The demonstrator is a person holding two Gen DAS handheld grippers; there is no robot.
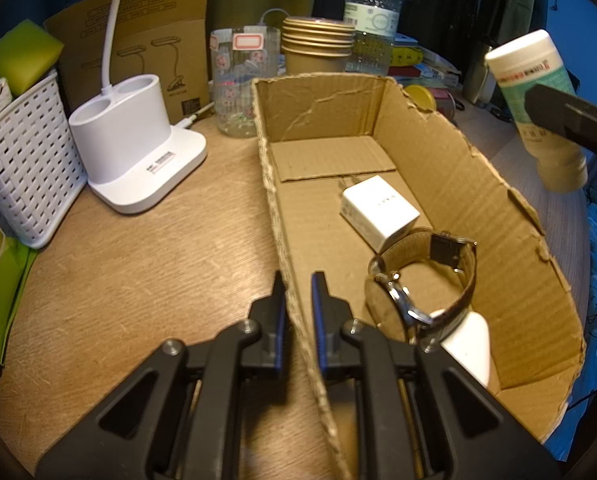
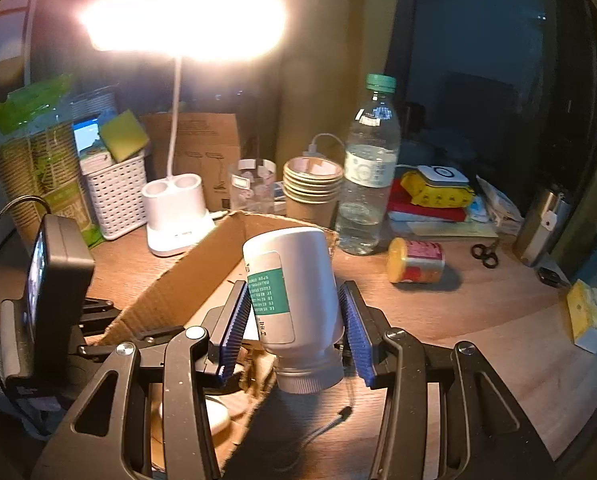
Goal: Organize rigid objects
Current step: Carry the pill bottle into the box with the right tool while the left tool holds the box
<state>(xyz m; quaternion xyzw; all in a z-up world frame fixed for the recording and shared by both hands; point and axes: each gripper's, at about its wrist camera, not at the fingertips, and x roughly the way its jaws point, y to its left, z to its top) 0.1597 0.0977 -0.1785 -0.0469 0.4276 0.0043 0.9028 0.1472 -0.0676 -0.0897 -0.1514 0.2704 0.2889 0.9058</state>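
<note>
Left gripper (image 1: 298,280): jaws pinched on the box wall (image 1: 298,340), tilted downward.
Right gripper (image 2: 294,308): clamping white bottle (image 2: 294,292), raised.

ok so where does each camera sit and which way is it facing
Left wrist: on the left gripper, looking down its fingers, which pinch the cardboard box wall; watch inside.
Right wrist: on the right gripper, facing the lit desk lamp; its fingers hold a white bottle.
Shared: box, lamp, bottle, water bottle.
</note>
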